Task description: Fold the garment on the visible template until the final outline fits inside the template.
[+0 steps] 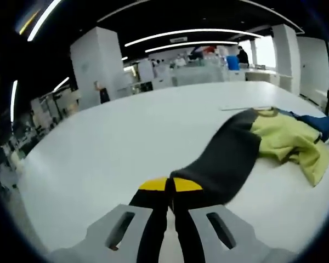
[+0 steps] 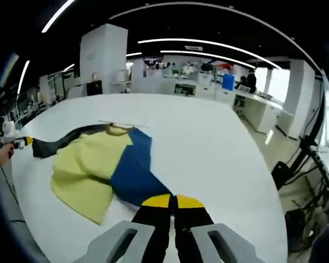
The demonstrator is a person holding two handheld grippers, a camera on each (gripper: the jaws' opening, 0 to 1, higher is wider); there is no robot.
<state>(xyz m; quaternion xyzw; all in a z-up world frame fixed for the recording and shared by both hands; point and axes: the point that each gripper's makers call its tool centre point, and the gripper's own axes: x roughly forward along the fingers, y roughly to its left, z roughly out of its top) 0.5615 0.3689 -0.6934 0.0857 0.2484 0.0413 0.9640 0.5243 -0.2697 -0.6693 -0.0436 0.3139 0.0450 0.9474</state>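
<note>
Risk: the dark sleeve (image 1: 225, 159) may slip out if pulled hard; the template outline cannot be made out.
Left gripper (image 1: 170, 185): fingers pinched on the sleeve end, held low over the table (image 1: 109, 142).
Right gripper (image 2: 173, 201): fingers pressed together at the blue edge; a grip cannot be told.
Garment (image 2: 101, 164): spread ahead of the right fingers.

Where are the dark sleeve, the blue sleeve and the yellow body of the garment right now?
dark sleeve (image 1: 225, 159): left gripper view, middle of the sleeve's length.
blue sleeve (image 2: 134, 178): right gripper view, its wide middle part.
yellow body (image 2: 90, 164): right gripper view, centre of the yellow panel.
</note>
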